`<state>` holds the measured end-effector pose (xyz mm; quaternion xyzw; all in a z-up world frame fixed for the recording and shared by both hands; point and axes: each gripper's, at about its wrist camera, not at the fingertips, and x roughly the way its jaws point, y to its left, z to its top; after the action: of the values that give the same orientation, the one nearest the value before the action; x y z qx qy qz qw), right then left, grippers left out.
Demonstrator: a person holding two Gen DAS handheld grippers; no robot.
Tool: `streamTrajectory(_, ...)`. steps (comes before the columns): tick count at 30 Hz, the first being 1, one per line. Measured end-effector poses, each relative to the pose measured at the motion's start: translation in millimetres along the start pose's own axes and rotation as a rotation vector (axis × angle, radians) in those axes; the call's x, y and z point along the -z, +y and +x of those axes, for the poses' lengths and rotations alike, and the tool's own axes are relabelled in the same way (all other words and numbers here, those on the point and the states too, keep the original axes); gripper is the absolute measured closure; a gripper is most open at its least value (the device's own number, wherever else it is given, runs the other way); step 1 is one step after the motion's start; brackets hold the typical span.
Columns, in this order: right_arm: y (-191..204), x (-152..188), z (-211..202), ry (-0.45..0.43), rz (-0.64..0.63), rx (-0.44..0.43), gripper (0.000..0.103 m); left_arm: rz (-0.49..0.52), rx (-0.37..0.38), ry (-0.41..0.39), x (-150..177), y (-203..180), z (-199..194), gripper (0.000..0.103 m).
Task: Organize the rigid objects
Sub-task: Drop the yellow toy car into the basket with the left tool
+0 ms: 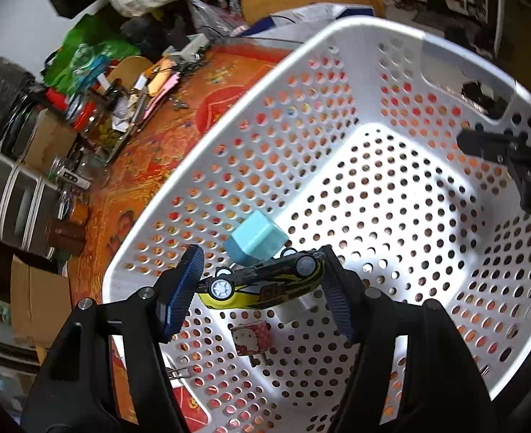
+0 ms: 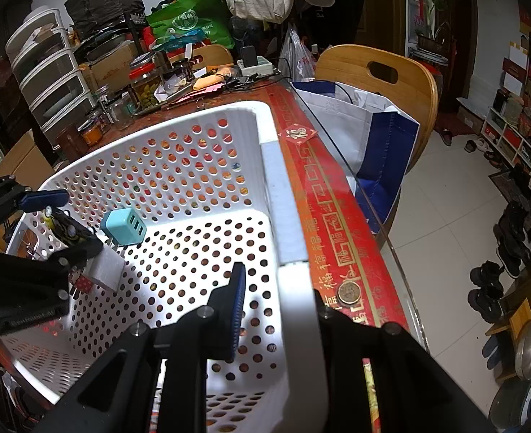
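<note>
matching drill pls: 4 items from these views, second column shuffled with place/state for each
Items:
1. toy car
2. light blue USB charger
3. coin
4. right tongs

Places/states:
A. on the red table runner, outside the basket
B. straddling the white basket's rim
C. between the left tongs, wheels up
D. in the basket, ports facing the right wrist camera

Pairs: 1-C, 2-D, 3-A, 4-B
</note>
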<state>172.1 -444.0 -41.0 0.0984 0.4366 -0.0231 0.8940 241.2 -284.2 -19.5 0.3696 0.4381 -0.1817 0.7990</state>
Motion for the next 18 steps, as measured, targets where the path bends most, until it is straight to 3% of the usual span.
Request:
streamTrajectory(11, 0.6, 0.2, 0.1, 0.003, -0.001, 0.002, 0.081, 0.104, 0.02, 0.107, 2.4, -18.7, 27.4, 0.04)
streamTrajectory(12, 0.7, 0.3, 0.4, 0.004, -0.001, 0.002, 0.081, 0.115, 0.021, 0.094, 3.3, -20.7, 25.4, 0.038)
streamTrajectory(14, 1.2, 0.1, 0.8, 0.006, 0.0, 0.003, 0.081, 0.114, 0.015, 0.045, 4.2, -18.4, 16.4, 0.022)
streamTrajectory(16, 1.7, 0.0, 1.0, 0.008, -0.001, 0.004, 0.081, 0.017, -0.009, -0.06, 8.4, 3.8, -8.0, 0.021)
streamTrajectory(18, 1.9, -0.5, 1.1, 0.011, -0.002, 0.006, 0.081, -0.121, 0.052, -0.136, 20.4, 41.7, -36.7, 0.021)
